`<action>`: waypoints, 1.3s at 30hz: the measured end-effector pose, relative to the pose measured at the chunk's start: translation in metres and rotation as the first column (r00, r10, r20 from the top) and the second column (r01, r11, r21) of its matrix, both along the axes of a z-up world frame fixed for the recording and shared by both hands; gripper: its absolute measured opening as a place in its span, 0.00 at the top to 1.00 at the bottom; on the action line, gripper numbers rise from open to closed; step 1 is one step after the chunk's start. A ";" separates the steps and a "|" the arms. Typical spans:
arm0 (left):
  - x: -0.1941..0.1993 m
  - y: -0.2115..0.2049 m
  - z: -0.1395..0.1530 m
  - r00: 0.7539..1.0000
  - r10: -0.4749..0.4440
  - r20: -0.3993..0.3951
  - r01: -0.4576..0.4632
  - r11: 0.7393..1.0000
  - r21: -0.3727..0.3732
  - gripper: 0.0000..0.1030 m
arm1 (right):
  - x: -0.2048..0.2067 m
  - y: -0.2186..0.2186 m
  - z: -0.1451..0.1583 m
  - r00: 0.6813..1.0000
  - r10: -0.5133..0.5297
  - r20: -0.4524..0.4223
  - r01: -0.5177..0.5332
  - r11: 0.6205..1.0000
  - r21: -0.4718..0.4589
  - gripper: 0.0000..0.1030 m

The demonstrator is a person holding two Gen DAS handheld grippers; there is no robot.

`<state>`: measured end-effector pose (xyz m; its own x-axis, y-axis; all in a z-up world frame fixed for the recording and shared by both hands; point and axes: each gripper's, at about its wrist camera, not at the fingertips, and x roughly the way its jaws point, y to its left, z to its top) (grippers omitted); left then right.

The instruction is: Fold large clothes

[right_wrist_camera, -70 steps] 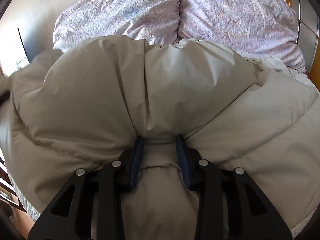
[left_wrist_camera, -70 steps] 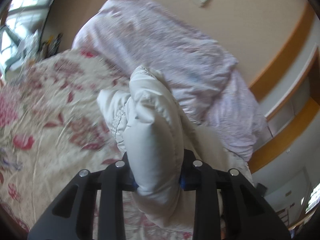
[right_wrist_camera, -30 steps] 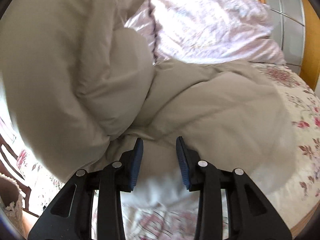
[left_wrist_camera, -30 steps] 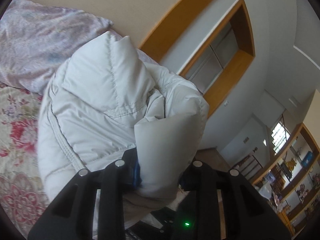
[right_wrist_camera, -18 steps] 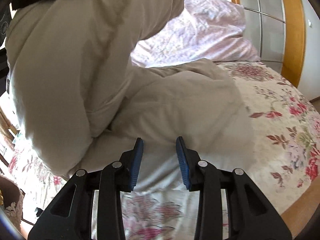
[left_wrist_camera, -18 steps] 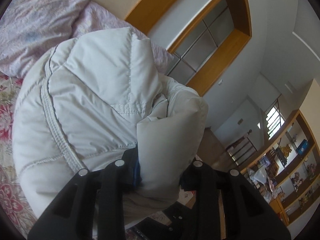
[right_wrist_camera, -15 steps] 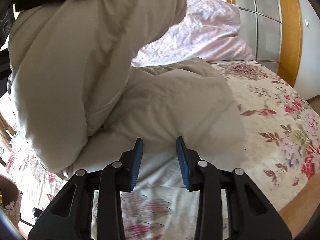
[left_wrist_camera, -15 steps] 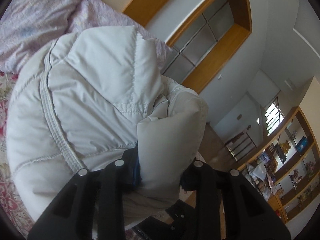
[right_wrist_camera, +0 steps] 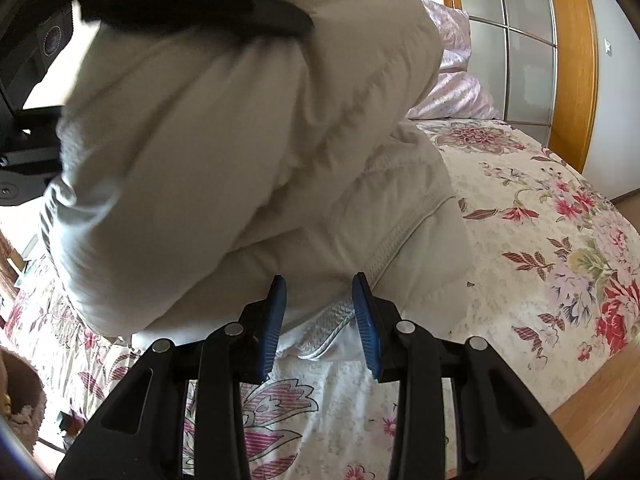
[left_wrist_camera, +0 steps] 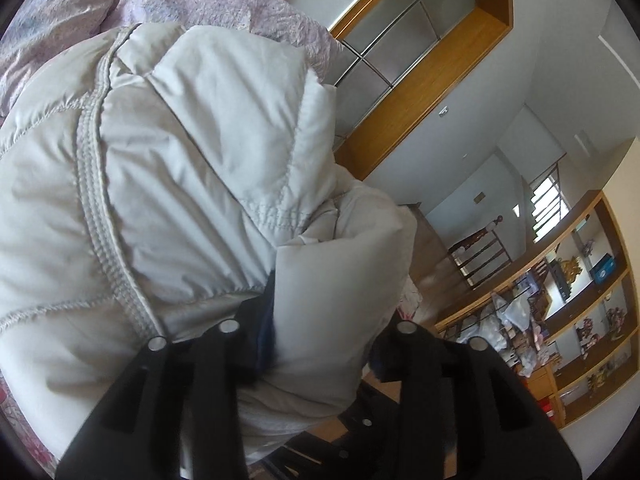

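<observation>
The left gripper (left_wrist_camera: pixel 320 344) has swung the puffy white jacket (left_wrist_camera: pixel 192 168) over toward the near right of the bed, and its jaws have just been opening: a thick fold still sits between them, against the left pad, while the right pad stands clear of it. The right gripper (right_wrist_camera: pixel 320 308) has drawn back to the jacket's near hem; its jaws stand apart with the ribbed edge between them, unpressed. The jacket lies doubled on the floral bedspread (right_wrist_camera: pixel 540 240), upper layer hanging from the left gripper. Lilac pillows (right_wrist_camera: pixel 460 92) sit far behind.
</observation>
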<state>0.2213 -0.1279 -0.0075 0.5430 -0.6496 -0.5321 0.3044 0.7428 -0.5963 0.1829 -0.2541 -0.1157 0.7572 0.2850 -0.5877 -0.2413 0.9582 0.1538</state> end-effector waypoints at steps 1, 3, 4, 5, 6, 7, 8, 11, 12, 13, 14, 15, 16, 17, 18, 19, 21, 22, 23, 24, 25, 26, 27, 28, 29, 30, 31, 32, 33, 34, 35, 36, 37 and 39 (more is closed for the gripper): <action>0.000 -0.001 0.003 1.000 -0.010 -0.003 0.010 1.000 -0.014 0.54 | 0.000 0.000 0.000 1.000 -0.001 -0.001 0.001 1.000 0.002 0.65; -0.002 -0.005 0.008 1.000 -0.030 -0.008 0.029 0.999 -0.035 0.40 | 0.000 0.000 -0.002 1.000 -0.003 -0.002 0.003 1.000 0.004 0.65; -0.003 -0.006 0.010 0.999 -0.046 -0.008 0.046 0.998 -0.047 0.37 | -0.001 0.001 -0.002 1.000 -0.004 -0.002 0.004 1.000 0.004 0.64; -0.005 -0.007 0.013 0.998 -0.060 -0.005 0.060 0.997 -0.055 0.31 | -0.001 0.001 -0.003 1.000 -0.005 -0.003 0.005 1.000 0.003 0.64; -0.005 -0.008 0.015 0.998 -0.068 -0.004 0.068 0.996 -0.058 0.29 | -0.001 0.001 -0.003 1.000 -0.005 -0.004 0.005 1.000 0.002 0.64; -0.008 -0.008 0.019 0.997 -0.077 0.000 0.077 0.995 -0.063 0.28 | -0.001 0.001 -0.004 1.000 -0.004 -0.005 0.004 1.000 0.002 0.64; -0.011 -0.007 0.022 0.997 -0.082 0.003 0.082 0.995 -0.064 0.27 | 0.000 0.001 -0.004 1.000 -0.004 -0.006 0.004 1.000 0.003 0.64; -0.022 0.000 0.033 0.997 -0.076 0.028 0.078 0.995 -0.058 0.25 | 0.001 0.000 -0.004 1.000 -0.005 -0.010 0.005 1.000 0.006 0.64; -0.025 0.002 0.036 0.997 -0.070 0.034 0.072 0.996 -0.052 0.25 | 0.001 0.000 -0.005 1.000 -0.006 -0.011 0.006 1.000 0.007 0.64; -0.028 0.008 0.040 0.998 -0.049 0.046 0.051 0.998 -0.031 0.25 | 0.002 0.000 -0.005 1.000 -0.006 -0.011 0.006 1.000 0.007 0.64; -0.033 0.012 0.042 0.998 -0.031 0.054 0.032 0.999 -0.012 0.25 | 0.002 0.000 -0.005 1.000 -0.006 -0.011 0.007 1.000 0.007 0.64; -0.037 0.020 0.044 0.998 -0.010 0.063 0.009 1.000 0.010 0.24 | 0.002 0.000 -0.005 1.000 -0.006 -0.010 0.006 1.000 0.006 0.64; -0.040 0.025 0.045 0.998 0.007 0.070 -0.010 0.999 0.030 0.24 | 0.003 0.000 -0.005 1.000 -0.006 -0.011 0.006 1.000 0.006 0.64; -0.042 0.032 0.047 0.997 0.033 0.076 -0.037 0.998 0.057 0.24 | 0.003 0.000 -0.005 1.000 -0.006 -0.010 0.006 1.000 0.006 0.64; -0.043 0.040 0.047 0.994 0.065 0.086 -0.072 0.994 0.086 0.24 | 0.003 0.000 -0.005 1.000 -0.006 -0.011 0.006 1.000 0.007 0.64; -0.044 0.045 0.047 0.992 0.085 0.093 -0.095 0.990 0.105 0.24 | 0.003 0.000 -0.005 1.000 -0.006 -0.011 0.006 1.000 0.007 0.64; -0.046 0.058 0.044 0.985 0.141 0.103 -0.155 0.977 0.149 0.24 | 0.003 0.000 -0.005 1.000 -0.007 -0.011 0.007 1.000 0.007 0.64; -0.047 0.063 0.044 0.982 0.157 0.108 -0.174 0.971 0.166 0.24 | 0.003 0.000 -0.005 1.000 -0.006 -0.011 0.007 1.000 0.006 0.64; -0.047 0.067 0.042 0.976 0.180 0.119 -0.201 0.959 0.197 0.24 | 0.003 0.000 -0.005 1.000 -0.007 -0.011 0.007 1.000 0.006 0.64; -0.047 0.069 0.040 0.972 0.196 0.128 -0.221 0.949 0.223 0.24 | 0.003 -0.001 -0.005 1.000 -0.006 -0.011 0.006 1.000 0.006 0.63; -0.048 0.072 0.036 0.966 0.216 0.141 -0.246 0.933 0.262 0.24 | 0.003 -0.001 -0.005 1.000 -0.005 -0.011 0.006 1.000 0.005 0.63; -0.048 0.073 0.032 0.962 0.228 0.147 -0.263 0.920 0.291 0.24 | 0.003 -0.001 -0.005 1.000 -0.006 -0.011 0.006 1.000 0.006 0.63; -0.046 0.074 0.029 0.960 0.235 0.149 -0.271 0.912 0.308 0.24 | 0.003 -0.001 -0.005 1.000 -0.007 -0.011 0.007 1.000 0.005 0.63; -0.045 0.074 0.025 0.958 0.242 0.152 -0.280 0.901 0.330 0.24 | 0.003 -0.001 -0.005 1.000 -0.006 -0.010 0.007 1.000 0.005 0.63; -0.044 0.073 0.020 0.957 0.246 0.153 -0.285 0.891 0.352 0.24 | 0.003 -0.001 -0.005 1.000 -0.007 -0.010 0.007 1.000 0.006 0.63; -0.043 0.072 0.017 0.957 0.245 0.154 -0.285 0.886 0.365 0.24 | 0.003 -0.001 -0.006 1.000 -0.007 -0.010 0.007 1.000 0.006 0.63; -0.042 0.069 0.013 0.959 0.240 0.150 -0.280 0.882 0.378 0.24 | 0.003 -0.001 -0.006 1.000 -0.007 -0.010 0.007 1.000 0.005 0.63; -0.043 0.067 0.010 0.960 0.235 0.154 -0.278 0.880 0.386 0.24 | 0.003 -0.001 -0.006 1.000 -0.007 -0.010 0.007 1.000 0.004 0.63; -0.043 0.065 0.008 0.959 0.231 0.162 -0.277 0.878 0.390 0.24 | 0.003 -0.002 -0.006 1.000 -0.007 -0.010 0.007 1.000 0.004 0.63; -0.044 0.062 0.007 0.959 0.226 0.171 -0.277 0.876 0.395 0.24 | 0.003 -0.002 -0.006 1.000 -0.007 -0.010 0.007 1.000 0.005 0.63; -0.043 0.060 0.006 0.960 0.222 0.170 -0.273 0.878 0.393 0.24 | 0.003 -0.002 -0.006 1.000 -0.007 -0.010 0.007 1.000 0.005 0.63; -0.040 0.058 0.005 0.961 0.220 0.166 -0.269 0.881 0.389 0.24 | 0.003 -0.003 -0.006 1.000 -0.007 -0.011 0.007 1.000 0.006 0.63; -0.038 0.057 0.003 0.962 0.218 0.162 -0.265 0.884 0.386 0.24 | 0.004 -0.003 -0.006 1.000 -0.007 -0.011 0.007 1.000 0.007 0.63; -0.036 0.055 0.001 0.964 0.216 0.157 -0.261 0.886 0.383 0.24 | 0.004 -0.004 -0.006 1.000 -0.007 -0.010 0.007 1.000 0.008 0.63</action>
